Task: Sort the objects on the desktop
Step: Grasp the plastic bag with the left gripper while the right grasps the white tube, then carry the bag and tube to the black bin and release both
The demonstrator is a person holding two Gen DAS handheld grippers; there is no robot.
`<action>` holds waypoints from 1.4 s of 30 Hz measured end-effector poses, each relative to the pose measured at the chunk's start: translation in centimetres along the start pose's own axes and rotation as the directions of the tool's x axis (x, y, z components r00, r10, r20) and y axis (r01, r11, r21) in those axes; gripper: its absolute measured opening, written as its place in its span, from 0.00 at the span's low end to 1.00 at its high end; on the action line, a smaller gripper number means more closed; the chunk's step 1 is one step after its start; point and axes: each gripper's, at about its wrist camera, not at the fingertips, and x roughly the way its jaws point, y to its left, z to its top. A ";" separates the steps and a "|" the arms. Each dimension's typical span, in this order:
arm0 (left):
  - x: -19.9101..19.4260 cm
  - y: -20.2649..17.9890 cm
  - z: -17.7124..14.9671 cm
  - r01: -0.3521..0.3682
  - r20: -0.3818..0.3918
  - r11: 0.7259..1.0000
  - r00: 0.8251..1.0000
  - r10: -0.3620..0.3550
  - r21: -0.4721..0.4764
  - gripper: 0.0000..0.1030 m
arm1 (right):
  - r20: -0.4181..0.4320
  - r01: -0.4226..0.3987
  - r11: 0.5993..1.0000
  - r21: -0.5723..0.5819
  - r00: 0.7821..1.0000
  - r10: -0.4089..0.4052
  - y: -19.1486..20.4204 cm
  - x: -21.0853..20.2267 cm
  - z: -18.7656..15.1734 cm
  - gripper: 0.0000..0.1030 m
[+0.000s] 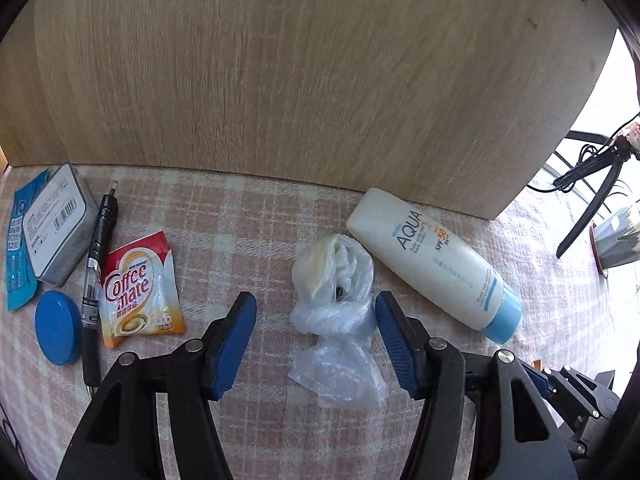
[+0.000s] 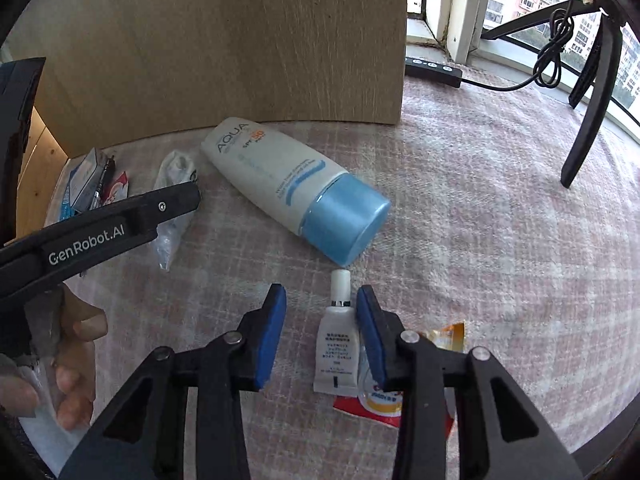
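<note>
In the left wrist view my left gripper stands open over a crumpled clear plastic bag, which lies between the blue pads, close to the right one. A white AQUA sunscreen bottle with a light blue cap lies just right of it. In the right wrist view my right gripper is open around a small white tube. The tube lies flat beside the right pad, and the left pad stands apart from it. Under the tube and the right finger lies a red and white sachet.
At the left lie a Coffee mate sachet, a black pen, a blue round lid, a grey tin and a blue packet. A wooden board stands behind. A black stand leg and a power strip are at the right.
</note>
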 end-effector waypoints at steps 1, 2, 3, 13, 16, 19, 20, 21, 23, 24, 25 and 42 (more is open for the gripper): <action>0.0 0.1 0.0 0.002 0.003 1.000 1.000 -0.002 -0.002 0.58 | -0.001 -0.004 1.000 0.003 1.000 0.004 -0.1 0.0 0.0 0.33; 0.0 0.1 -0.1 0.002 0.007 1.000 1.000 -0.002 -0.001 0.57 | -0.003 -0.006 1.000 0.004 1.000 0.006 -0.1 0.0 0.0 0.32; 0.0 0.1 -0.2 0.000 0.007 1.000 1.000 0.000 0.003 0.56 | -0.005 -0.006 1.000 0.003 1.000 0.006 -0.1 -0.1 -0.1 0.32; -0.3 0.0 -2.1 -0.062 0.043 0.997 0.997 0.060 0.049 0.38 | 0.000 0.035 0.999 -0.034 0.999 -0.035 0.6 -0.6 -1.7 0.20; -0.8 0.3 -3.2 -0.054 0.044 0.997 0.998 0.052 0.048 0.37 | 0.011 0.038 0.999 -0.019 0.999 -0.038 0.8 -0.9 -2.4 0.20; -1.5 0.5 -4.9 -0.045 0.044 0.998 0.998 0.043 0.052 0.37 | 0.014 0.030 1.000 -0.008 0.999 -0.030 0.9 -1.3 -3.6 0.20; -1.7 0.4 -5.6 -0.045 0.046 0.997 0.998 0.042 0.059 0.37 | 0.013 0.013 1.000 0.007 1.000 -0.013 0.9 -1.5 -4.1 0.19; -2.0 0.5 -6.4 -0.046 0.051 0.997 0.998 0.043 0.068 0.37 | 0.015 0.001 1.000 0.019 1.000 -0.001 0.8 -1.7 -4.7 0.19; -2.9 0.7 -8.3 -0.047 0.056 0.996 0.998 0.043 0.080 0.37 | 0.022 -0.013 0.999 0.041 1.000 0.012 0.7 -2.2 -5.9 0.19; -3.3 0.8 -9.2 -0.040 0.056 0.996 0.998 0.036 0.085 0.37 | 0.025 -0.017 0.999 0.050 1.000 0.016 0.7 -2.4 -6.5 0.19; -3.6 0.7 -10.2 -0.036 0.055 0.995 0.998 0.031 0.091 0.37 | 0.025 -0.023 0.998 0.057 0.999 0.022 0.7 -2.7 -6.7 0.19; -10.1 1.7 -19.8 0.032 0.012 0.994 0.999 -0.034 0.106 0.35 | 0.049 -0.056 0.990 0.129 0.998 0.050 0.7 -6.5 -15.9 0.19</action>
